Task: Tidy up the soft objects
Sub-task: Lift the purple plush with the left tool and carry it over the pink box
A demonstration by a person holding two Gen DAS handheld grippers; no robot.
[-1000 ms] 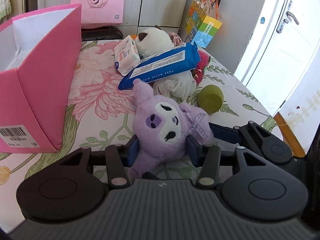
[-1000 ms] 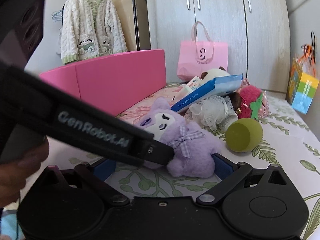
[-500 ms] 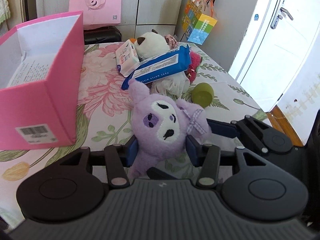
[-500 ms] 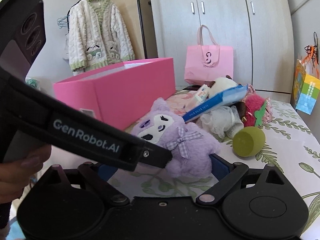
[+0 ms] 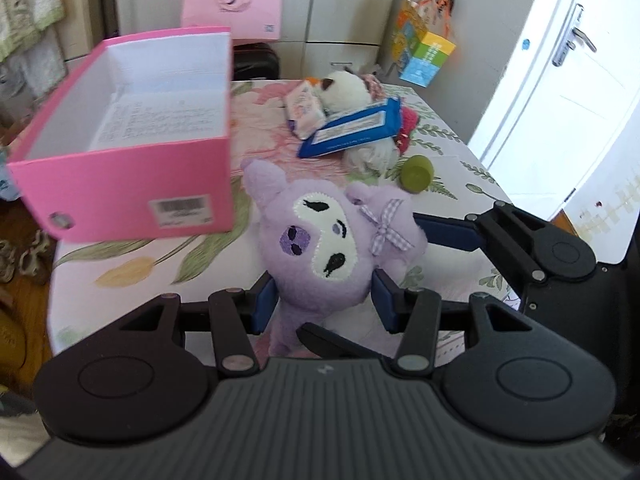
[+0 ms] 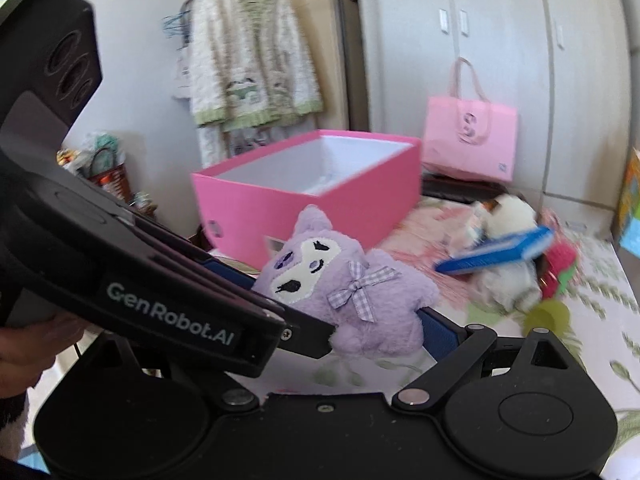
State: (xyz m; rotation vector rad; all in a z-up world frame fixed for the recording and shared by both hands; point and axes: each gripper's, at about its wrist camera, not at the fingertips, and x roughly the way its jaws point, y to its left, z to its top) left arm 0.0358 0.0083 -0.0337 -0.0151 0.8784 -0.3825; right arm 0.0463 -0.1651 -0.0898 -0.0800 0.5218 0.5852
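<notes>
A purple plush toy (image 5: pixel 326 248) with a white face and a checked bow is held above the floral table. My left gripper (image 5: pixel 324 304) is shut on its lower body. My right gripper (image 6: pixel 340 312) is also closed against the plush (image 6: pixel 340 280); one blue finger (image 6: pixel 438 330) presses its right side, and its other finger is hidden behind the left gripper's body. An open pink box (image 5: pixel 132 148) with a white inside stands to the left, and shows in the right wrist view (image 6: pixel 320 200) behind the plush.
A pile lies at the far side of the table (image 5: pixel 256 120): a white plush (image 5: pixel 344 88), a blue wipes pack (image 5: pixel 356 128), a small tissue pack (image 5: pixel 304 108), a red plush (image 5: pixel 408 120), a green ball (image 5: pixel 416 168). A pink bag (image 5: pixel 232 0) stands behind.
Both grippers have lifted the purple plush up off the table and moved it left, closer to the pink box, whose open inside now shows.
</notes>
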